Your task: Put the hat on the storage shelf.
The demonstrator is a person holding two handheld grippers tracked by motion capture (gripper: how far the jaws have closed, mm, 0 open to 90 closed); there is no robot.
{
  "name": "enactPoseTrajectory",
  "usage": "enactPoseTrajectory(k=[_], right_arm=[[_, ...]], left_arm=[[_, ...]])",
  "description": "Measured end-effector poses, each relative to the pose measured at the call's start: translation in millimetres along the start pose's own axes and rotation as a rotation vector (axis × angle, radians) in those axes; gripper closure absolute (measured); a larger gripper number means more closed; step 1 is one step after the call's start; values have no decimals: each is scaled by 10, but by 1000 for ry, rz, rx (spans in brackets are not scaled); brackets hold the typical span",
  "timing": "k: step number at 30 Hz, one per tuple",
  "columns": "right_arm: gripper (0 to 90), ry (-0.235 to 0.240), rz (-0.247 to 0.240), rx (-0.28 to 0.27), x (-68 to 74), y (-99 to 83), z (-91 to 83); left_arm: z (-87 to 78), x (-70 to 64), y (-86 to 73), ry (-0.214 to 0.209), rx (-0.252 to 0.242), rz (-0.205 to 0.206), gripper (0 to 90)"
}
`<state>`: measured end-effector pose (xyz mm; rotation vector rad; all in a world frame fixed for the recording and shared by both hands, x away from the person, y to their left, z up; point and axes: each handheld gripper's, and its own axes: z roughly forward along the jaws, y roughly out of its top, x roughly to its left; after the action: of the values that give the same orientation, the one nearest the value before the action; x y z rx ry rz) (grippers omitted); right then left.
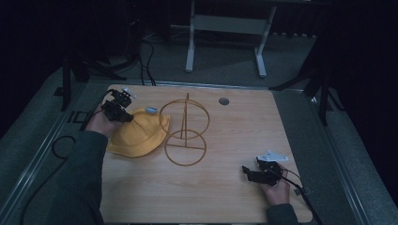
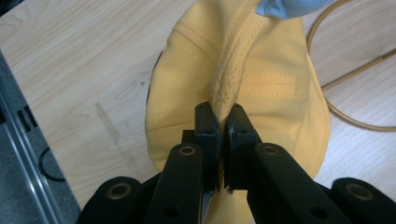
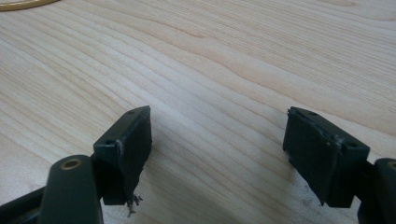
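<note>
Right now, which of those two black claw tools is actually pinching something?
The left gripper: its jaws are shut on a fold of the yellow hat. The right gripper hangs wide open above bare table, near the front edge.

Two hand-held black tools, left tool (image 1: 123,108) and right tool (image 1: 256,173), each with two flat rectangular jaws on rounded arms fastened by brass-coloured rivets, the right topped by a grey three-cornered plate (image 1: 272,157), black cables (image 1: 300,185) trailing from both; grey-green sleeve (image 1: 82,178) on the left forearm.
</note>
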<state>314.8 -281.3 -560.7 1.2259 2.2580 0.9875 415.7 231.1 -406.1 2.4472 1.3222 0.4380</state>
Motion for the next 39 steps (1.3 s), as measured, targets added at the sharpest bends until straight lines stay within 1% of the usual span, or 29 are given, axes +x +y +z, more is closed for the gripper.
enactPoseTrajectory(k=[1, 2, 4, 8, 9, 10, 12, 15, 20, 23, 28, 31, 32, 39], right_arm=[[238, 0, 0, 0, 0, 0, 0], [238, 0, 0, 0, 0, 0, 0], [238, 0, 0, 0, 0, 0, 0], [238, 0, -3, 0, 1, -2, -2], [238, 0, -4, 0, 1, -2, -2], [238, 0, -4, 0, 1, -2, -2], [238, 0, -4, 0, 2, -3, -3], [238, 0, -3, 0, 2, -3, -3], [238, 0, -4, -1, 2, -3, -3], [238, 1, -4, 0, 3, -4, -4], [238, 1, -4, 0, 3, -4, -4], [238, 1, -3, 0, 4, -4, -4], [238, 0, -3, 0, 4, -4, -5], [238, 1, -5, -1, 6, -6, -6]], left_arm=[[0, 0, 0, 0, 0, 0, 861], [-53, 14, -10, 2, 0, 4, 861], [-81, 23, -15, 1, 0, 5, 861], [-171, 66, -56, -14, -18, -1, 861], [-213, 89, -75, -23, -24, -2, 861], [-213, 89, -75, -23, -24, -2, 861], [-266, 116, -96, -25, -26, -1, 861], [-301, 120, -100, -19, -23, 6, 861], [-399, 125, -109, -30, -28, 23, 861], [-473, 143, -120, -44, -48, 22, 861], [-540, 149, -118, -40, -48, 31, 861], [-585, 146, -117, -42, -61, 37, 861], [-613, 149, -119, -47, -72, 36, 861], [-688, 163, -123, -46, -90, 36, 862]])
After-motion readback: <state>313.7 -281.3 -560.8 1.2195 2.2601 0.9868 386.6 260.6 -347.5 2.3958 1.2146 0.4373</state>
